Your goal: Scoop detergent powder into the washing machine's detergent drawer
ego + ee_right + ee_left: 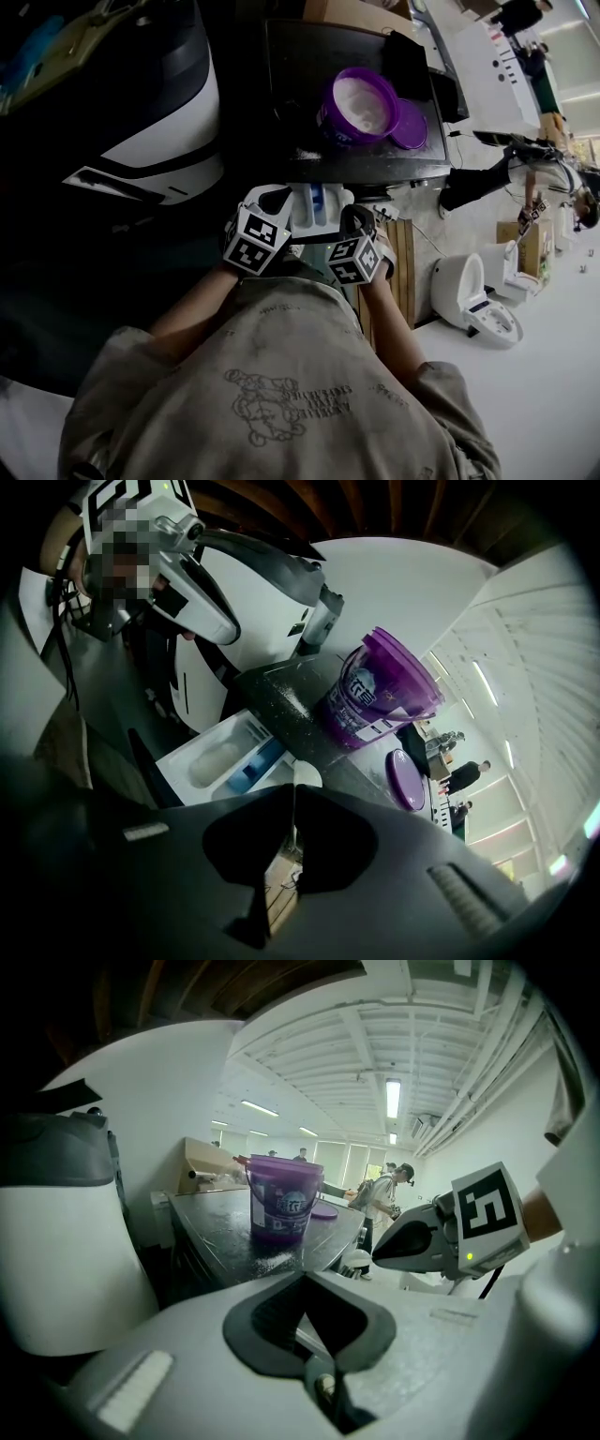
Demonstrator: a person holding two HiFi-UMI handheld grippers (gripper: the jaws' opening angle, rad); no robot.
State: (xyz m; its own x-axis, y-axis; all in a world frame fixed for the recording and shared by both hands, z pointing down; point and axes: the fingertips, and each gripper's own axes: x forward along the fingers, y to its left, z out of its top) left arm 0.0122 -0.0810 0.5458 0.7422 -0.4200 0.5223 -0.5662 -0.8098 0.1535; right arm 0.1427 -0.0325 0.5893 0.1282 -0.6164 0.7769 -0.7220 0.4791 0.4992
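Observation:
The open purple detergent tub [361, 105] stands on the dark top of the machine, with white powder inside and its lid [410, 125] beside it. Below the top's front edge the white and blue detergent drawer [314, 206] is pulled out. My left gripper [275, 199] is shut with nothing in it, at the drawer's left end. My right gripper [357, 219] is at the drawer's right end. It is shut on a small white scoop [305, 773], which hangs just over the drawer [223, 758]. The tub [382, 694] is beyond it.
A white, rounded machine body [159, 131] rises to the left. Spilled powder dusts the dark top [253, 1262] in front of the tub [281, 1206]. To the right are a white toilet [473, 286] on the floor, wooden slats [403, 253] and people far off.

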